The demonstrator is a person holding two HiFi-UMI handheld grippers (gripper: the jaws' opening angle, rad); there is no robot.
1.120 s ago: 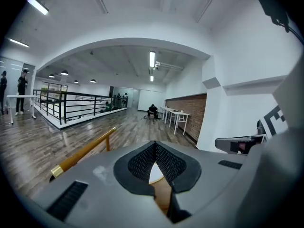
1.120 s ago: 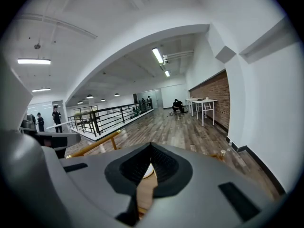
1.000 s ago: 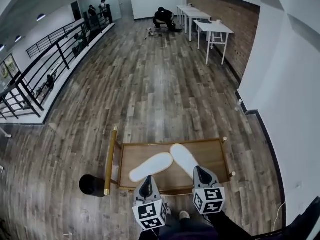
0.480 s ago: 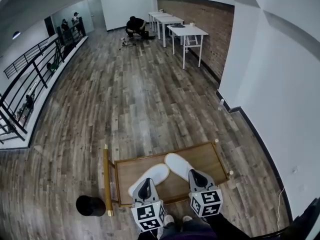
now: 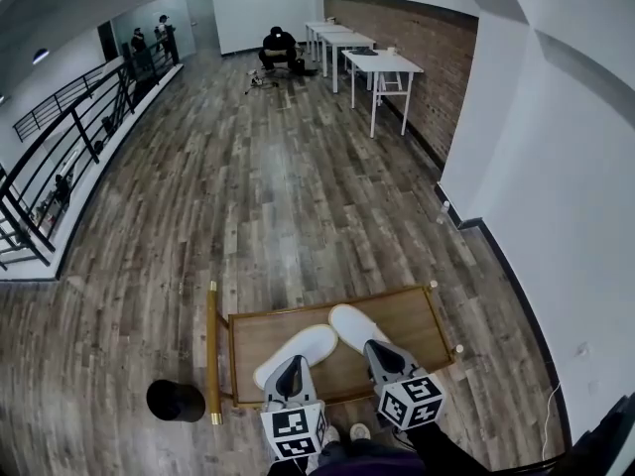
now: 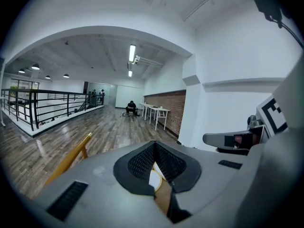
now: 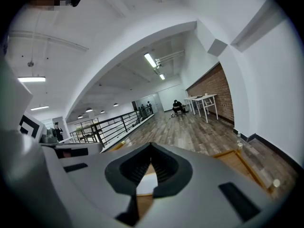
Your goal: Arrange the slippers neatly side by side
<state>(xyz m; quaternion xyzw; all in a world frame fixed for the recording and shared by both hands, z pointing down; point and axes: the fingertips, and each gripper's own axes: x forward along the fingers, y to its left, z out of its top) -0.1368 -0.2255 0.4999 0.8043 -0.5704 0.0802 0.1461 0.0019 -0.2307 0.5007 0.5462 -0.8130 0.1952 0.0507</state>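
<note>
Two white slippers lie on a low wooden platform point(image 5: 422, 315), their far ends touching in a V. The left slipper point(image 5: 301, 348) angles left and the right slipper point(image 5: 350, 323) angles right. My left gripper point(image 5: 291, 365) hovers over the near end of the left slipper, jaws shut with nothing in them. Over the near end of the right slipper my right gripper point(image 5: 378, 349) is also shut and holds nothing. In the left gripper view, a bit of white slipper point(image 6: 154, 178) shows through the hollow behind the gripper's point(image 6: 153, 143) meeting tips. The right gripper view shows the same: slipper point(image 7: 144, 184) below the gripper point(image 7: 152, 145).
A gold bar handle point(image 5: 212, 350) runs along the platform's left side, with a black round object point(image 5: 175, 400) on the floor beside it. A white wall point(image 5: 556, 216) stands close on the right. White tables point(image 5: 382, 62), a crouching person point(image 5: 278, 45) and a black railing point(image 5: 60, 137) are far off.
The head view has swung and the platform sits slightly lower in frame. Both grippers stay over the slippers' near ends. The slippers have not moved.
</note>
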